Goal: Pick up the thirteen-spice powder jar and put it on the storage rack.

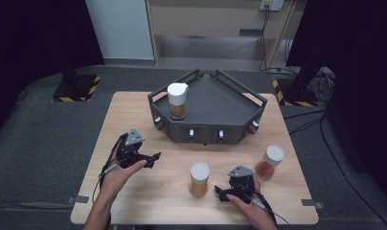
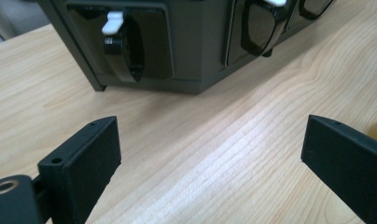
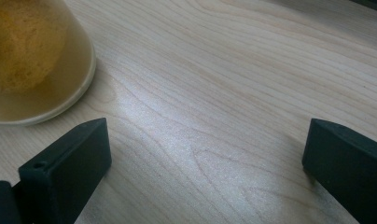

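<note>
A dark grey tray (image 1: 230,103) with low rails stands at the back middle of the wooden table, and a white-capped jar (image 1: 177,100) of brown powder stands upright in its left part. Two more white-capped jars stand on the table: one with yellow-brown contents (image 1: 199,179), one with reddish-brown contents (image 1: 269,163). My left gripper (image 1: 154,157) hovers low over the wood left of the tray's front, open and holding nothing (image 2: 210,135). My right gripper (image 1: 221,194) is just right of the yellow-brown jar (image 3: 32,60), open, with bare wood between its jaws (image 3: 206,135).
The tray's front wall (image 2: 186,56) carries black knobs with white tips (image 2: 114,21), close ahead of my left gripper. The table's front edge (image 1: 191,223) runs just below both hands. Dark stands and cables sit on the floor beyond the table.
</note>
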Demonstrator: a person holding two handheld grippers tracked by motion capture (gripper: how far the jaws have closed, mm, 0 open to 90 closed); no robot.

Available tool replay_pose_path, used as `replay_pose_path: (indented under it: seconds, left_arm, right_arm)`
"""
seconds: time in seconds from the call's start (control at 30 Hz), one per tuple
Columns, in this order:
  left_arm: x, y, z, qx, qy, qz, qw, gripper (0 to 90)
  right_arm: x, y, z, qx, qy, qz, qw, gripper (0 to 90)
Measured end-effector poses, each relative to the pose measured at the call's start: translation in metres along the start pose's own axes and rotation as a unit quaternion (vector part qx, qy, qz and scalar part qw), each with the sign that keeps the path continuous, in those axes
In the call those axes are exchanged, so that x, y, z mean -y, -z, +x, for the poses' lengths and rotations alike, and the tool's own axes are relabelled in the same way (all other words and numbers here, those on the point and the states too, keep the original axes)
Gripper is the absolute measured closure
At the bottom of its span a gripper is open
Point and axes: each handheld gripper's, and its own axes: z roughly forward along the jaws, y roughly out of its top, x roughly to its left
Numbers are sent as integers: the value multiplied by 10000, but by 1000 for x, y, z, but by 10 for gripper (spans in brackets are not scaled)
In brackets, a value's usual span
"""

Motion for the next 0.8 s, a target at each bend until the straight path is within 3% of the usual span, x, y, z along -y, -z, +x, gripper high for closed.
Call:
replay_pose_path:
  seconds: [0.23,0.8]
  left_arm:
    - [11,1,-5,9,-44,132,9999,33]
    - [40,-2,-13,11,87,346,9994,33]
  right_arm:
    - [0,0,0,2,8,-2,10000,13]
    - [0,0,0,4,9,-1,10000,13]
